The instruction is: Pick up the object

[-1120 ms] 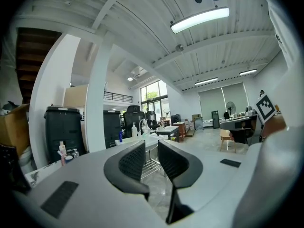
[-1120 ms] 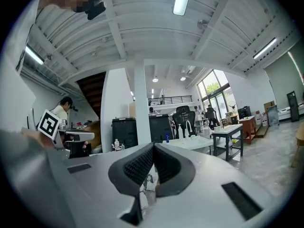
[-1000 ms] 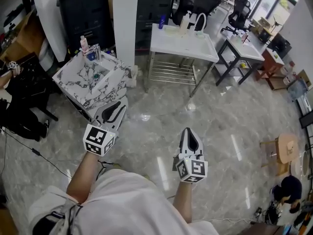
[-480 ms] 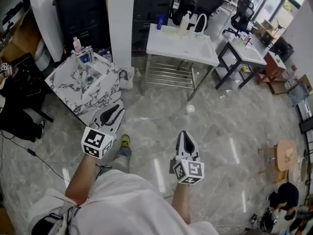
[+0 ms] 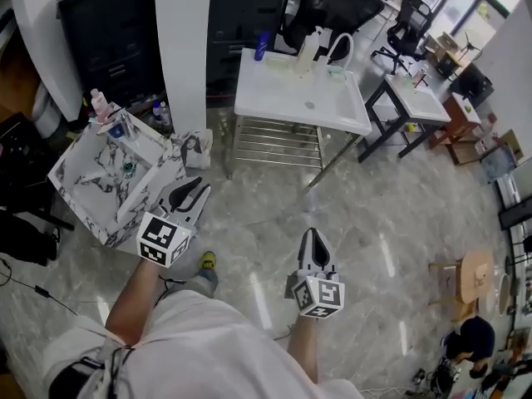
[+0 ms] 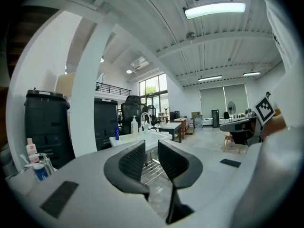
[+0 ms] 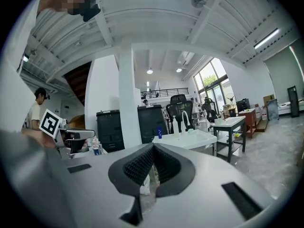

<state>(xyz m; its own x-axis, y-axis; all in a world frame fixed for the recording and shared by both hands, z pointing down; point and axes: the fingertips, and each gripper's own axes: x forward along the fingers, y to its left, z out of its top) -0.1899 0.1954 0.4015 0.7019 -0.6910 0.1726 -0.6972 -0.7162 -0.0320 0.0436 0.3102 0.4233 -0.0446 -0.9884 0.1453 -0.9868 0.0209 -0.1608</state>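
Note:
No single object stands out as the one to pick up. A white sink table with a curved faucet, a blue bottle and white pump bottles stands ahead on the floor. My left gripper hangs over the floor left of it, jaws slightly apart with nothing between them. My right gripper is lower and to the right, jaws closed tip to tip and holding nothing. Both gripper views show the white sink table still some way off.
A marble-patterned sink unit with small bottles stands at the left, beside a white pillar and black cabinets. Desks and office chairs are at the back right, a wooden stool at the right, and a person is low at the bottom right.
The person has walked forward: the white sink table is nearer and more central, and the marble unit has slid left. Both grippers keep their pose and jaw state.

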